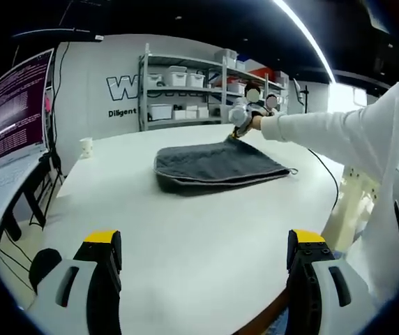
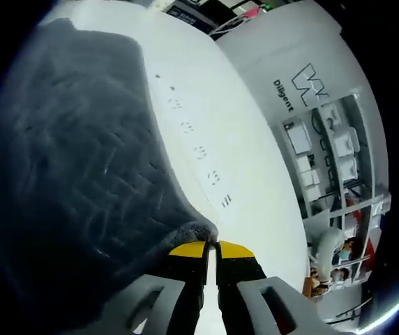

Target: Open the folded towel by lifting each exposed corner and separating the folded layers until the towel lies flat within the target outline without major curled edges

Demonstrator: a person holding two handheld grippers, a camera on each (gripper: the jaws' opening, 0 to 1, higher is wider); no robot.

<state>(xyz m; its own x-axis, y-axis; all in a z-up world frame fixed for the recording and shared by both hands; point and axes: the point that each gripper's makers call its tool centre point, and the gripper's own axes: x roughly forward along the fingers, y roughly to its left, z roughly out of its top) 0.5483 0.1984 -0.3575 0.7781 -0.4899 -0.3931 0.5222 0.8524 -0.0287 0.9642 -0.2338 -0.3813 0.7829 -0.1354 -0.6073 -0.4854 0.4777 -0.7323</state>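
A dark grey folded towel (image 1: 217, 166) lies in the middle of the white table (image 1: 185, 237). My left gripper (image 1: 204, 241) hovers over the table's near edge, well short of the towel, its yellow-tipped jaws wide open and empty. At the towel's far corner sits my right gripper (image 1: 240, 117), held by a person's white-sleeved arm (image 1: 339, 129). In the right gripper view the towel (image 2: 74, 160) spreads up and left, and my right gripper (image 2: 211, 250) has its jaws pressed together on the towel's corner (image 2: 196, 230).
A monitor (image 1: 14, 105) on a stand is at the left, with a paper cup (image 1: 86, 146) at the table's far left edge. Shelves with white bins (image 1: 185, 84) line the back wall. A cable (image 1: 325, 171) crosses the table's right side. Small printed marks (image 2: 199, 150) run beside the towel.
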